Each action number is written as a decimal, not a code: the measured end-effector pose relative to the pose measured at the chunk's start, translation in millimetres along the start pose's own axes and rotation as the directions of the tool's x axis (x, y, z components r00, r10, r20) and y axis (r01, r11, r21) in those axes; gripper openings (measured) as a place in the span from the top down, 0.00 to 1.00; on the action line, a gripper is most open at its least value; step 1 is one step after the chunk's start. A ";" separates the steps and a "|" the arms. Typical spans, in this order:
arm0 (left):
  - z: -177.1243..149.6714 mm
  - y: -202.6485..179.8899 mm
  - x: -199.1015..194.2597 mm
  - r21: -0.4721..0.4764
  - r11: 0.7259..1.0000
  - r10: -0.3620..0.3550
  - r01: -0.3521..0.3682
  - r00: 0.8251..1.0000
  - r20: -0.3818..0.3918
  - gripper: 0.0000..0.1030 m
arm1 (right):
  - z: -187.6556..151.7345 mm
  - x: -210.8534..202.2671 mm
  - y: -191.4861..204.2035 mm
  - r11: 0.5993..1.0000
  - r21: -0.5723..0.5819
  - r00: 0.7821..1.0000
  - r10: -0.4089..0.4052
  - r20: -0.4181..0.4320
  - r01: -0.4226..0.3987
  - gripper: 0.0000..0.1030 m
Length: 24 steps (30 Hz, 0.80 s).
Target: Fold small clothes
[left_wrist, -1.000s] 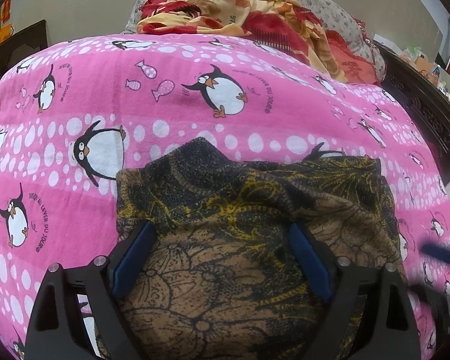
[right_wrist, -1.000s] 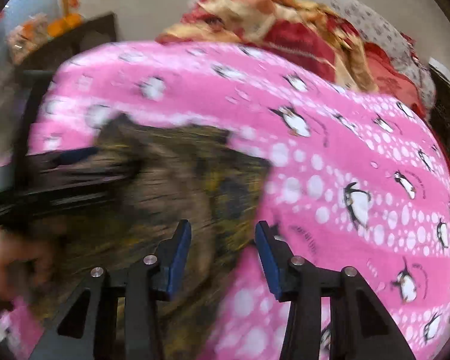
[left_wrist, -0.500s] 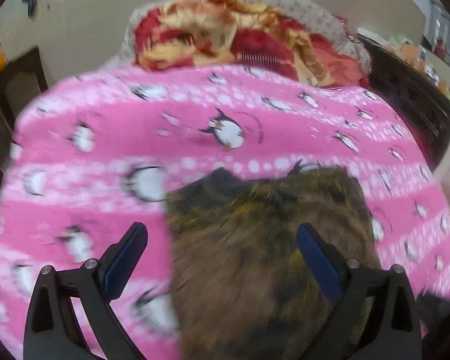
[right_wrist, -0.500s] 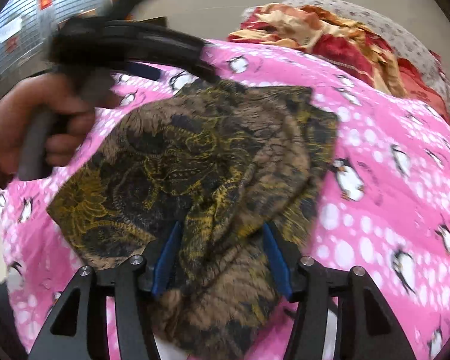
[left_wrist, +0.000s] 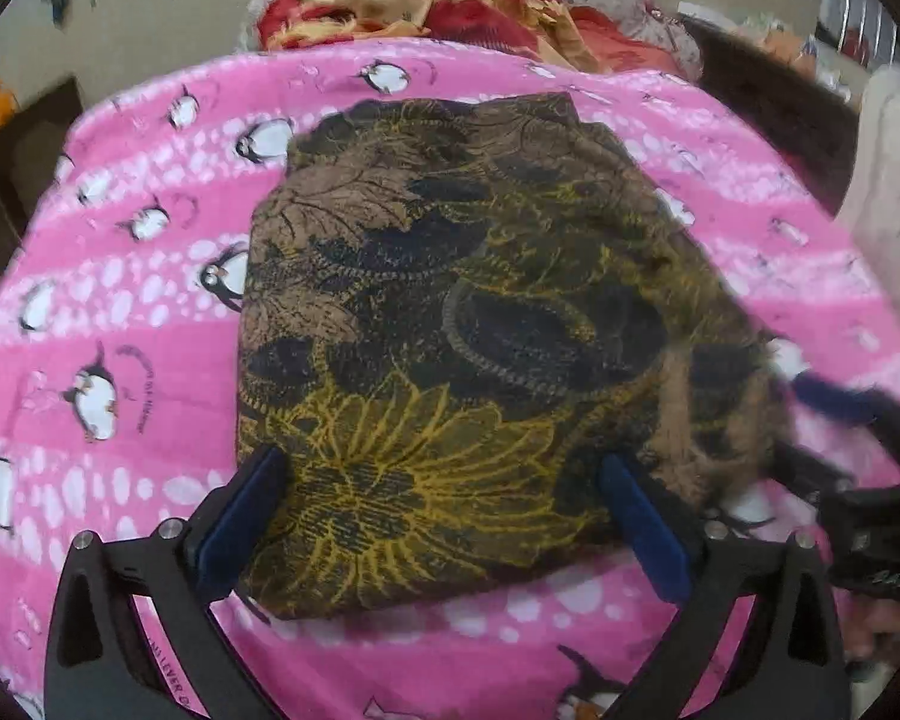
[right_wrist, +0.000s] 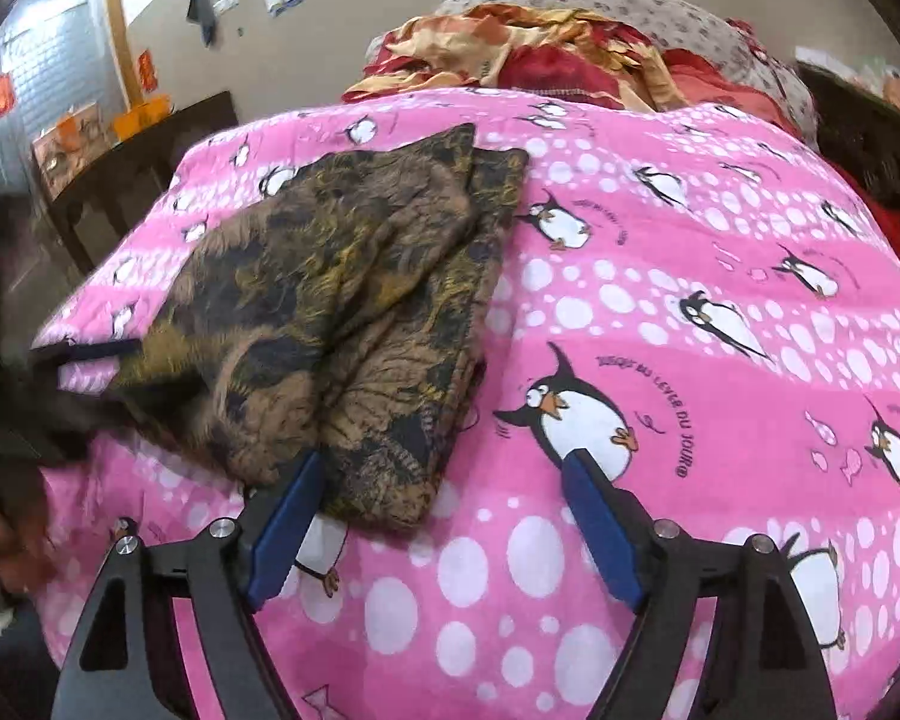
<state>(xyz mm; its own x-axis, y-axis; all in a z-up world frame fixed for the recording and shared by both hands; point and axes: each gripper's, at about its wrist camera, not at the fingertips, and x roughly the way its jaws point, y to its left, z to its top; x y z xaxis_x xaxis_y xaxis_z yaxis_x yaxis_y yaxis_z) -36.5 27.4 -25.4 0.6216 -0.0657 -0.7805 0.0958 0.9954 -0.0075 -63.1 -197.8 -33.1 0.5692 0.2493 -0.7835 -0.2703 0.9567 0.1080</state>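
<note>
Folded garment [left_wrist: 450, 330] lies on penguin blanket [right_wrist: 690, 300]; both tools spread apart, gripping nothing.

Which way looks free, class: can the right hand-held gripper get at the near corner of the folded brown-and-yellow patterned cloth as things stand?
Probably yes. The right hand-held gripper is open, and the folded brown-and-yellow patterned cloth lies just ahead on the pink penguin blanket, its near corner already between the fingers with nothing covering it.

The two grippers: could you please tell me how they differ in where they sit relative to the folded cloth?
The left gripper straddles the near edge of the cloth, a finger on each side; the right gripper sits at the cloth's near corner, mostly over the pink blanket. Only the right gripper's left finger meets the cloth. Both are open, gripping nothing.
</note>
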 end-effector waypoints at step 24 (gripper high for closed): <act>-0.6 -5.1 -5.1 0.002 0.998 0.067 -0.068 0.997 0.042 0.00 | -2.2 5.7 11.4 0.998 -0.055 1.000 -0.003 -0.028 0.002 0.03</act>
<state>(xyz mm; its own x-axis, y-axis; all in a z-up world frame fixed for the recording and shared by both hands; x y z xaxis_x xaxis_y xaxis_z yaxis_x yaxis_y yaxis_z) -40.6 22.7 -21.8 0.6592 -0.0014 -0.7520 0.0551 0.9974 0.0464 -64.7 -185.8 -37.6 0.5478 0.2416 -0.8010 -0.3117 0.9474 0.0726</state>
